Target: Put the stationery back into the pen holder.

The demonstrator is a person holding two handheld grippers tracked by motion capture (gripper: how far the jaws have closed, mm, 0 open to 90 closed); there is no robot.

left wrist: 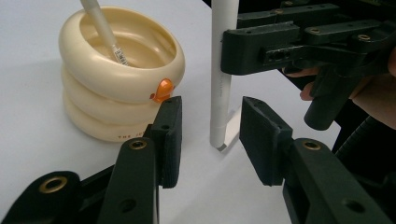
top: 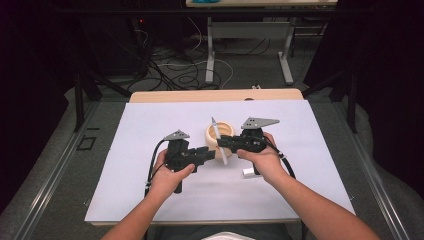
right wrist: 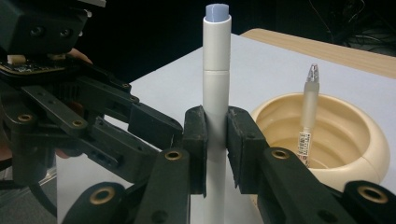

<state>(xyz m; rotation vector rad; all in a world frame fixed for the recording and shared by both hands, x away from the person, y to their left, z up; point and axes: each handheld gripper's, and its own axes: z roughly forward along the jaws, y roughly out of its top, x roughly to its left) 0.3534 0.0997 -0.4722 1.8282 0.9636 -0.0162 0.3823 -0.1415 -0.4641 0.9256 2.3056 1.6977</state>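
White mat [top: 150, 200] | right gripper [right wrist: 216, 140] clamps light, stiff, probably slick pen [right wrist: 216, 84] mid-barrel | left gripper [left wrist: 210, 140] jaws apart beside its lower end.

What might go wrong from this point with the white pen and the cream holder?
The right gripper clamps the white pen upright; the left gripper has been closing around its lower end without touching. An off-centre pinch may tilt it. The cream holder beside the left jaw could get nudged, toppling the frosted pen inside.
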